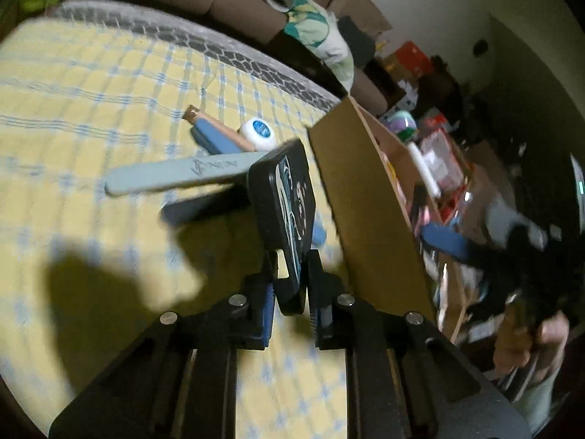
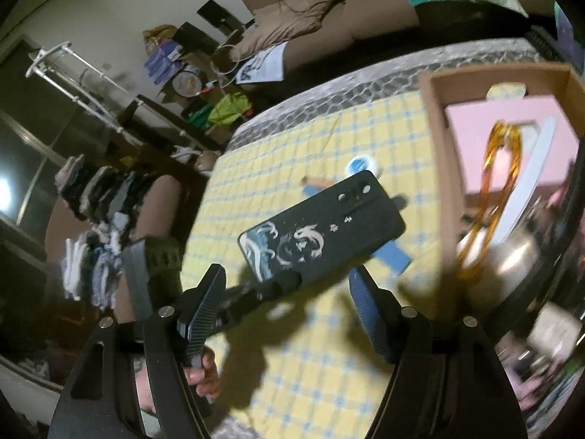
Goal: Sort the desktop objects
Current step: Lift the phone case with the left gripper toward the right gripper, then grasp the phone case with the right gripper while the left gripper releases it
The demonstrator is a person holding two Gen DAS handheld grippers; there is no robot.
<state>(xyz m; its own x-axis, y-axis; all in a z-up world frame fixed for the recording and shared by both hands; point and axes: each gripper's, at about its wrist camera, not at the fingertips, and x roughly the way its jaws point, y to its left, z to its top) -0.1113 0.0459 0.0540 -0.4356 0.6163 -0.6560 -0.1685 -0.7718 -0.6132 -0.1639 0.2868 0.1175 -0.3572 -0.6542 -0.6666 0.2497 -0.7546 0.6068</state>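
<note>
Meanwhile, left hand-held gripper (image 1: 292, 285) clamped on phone (image 1: 285, 212) — cardboard box (image 1: 365, 212) just beside; right hand-held gripper (image 2: 285, 314) apart.

The phone (image 2: 321, 236) wears a matt black case with a fine grainy texture, printed with pale swirls. Beneath it the bed (image 1: 91, 84) carries a quilted yellow cloth (image 2: 314, 358) checked in light blue, soft and dull, over a grey mattress edge stitched in a honeycomb pattern. Beside the phone, the cardboard box (image 1: 365, 219) has plain brown, matt walls. Inside the box lie a smooth pink sheet (image 2: 486, 128), glossy amber translucent rings (image 2: 490, 205) and a shiny metal pot (image 2: 519, 256). The right gripper (image 2: 281, 314) shows ribbed, rough-patterned pads (image 2: 199, 314) on matt black plastic with bright metal screw heads. Beyond the phone lies a smooth, matt grey strip (image 1: 175, 179).
</note>
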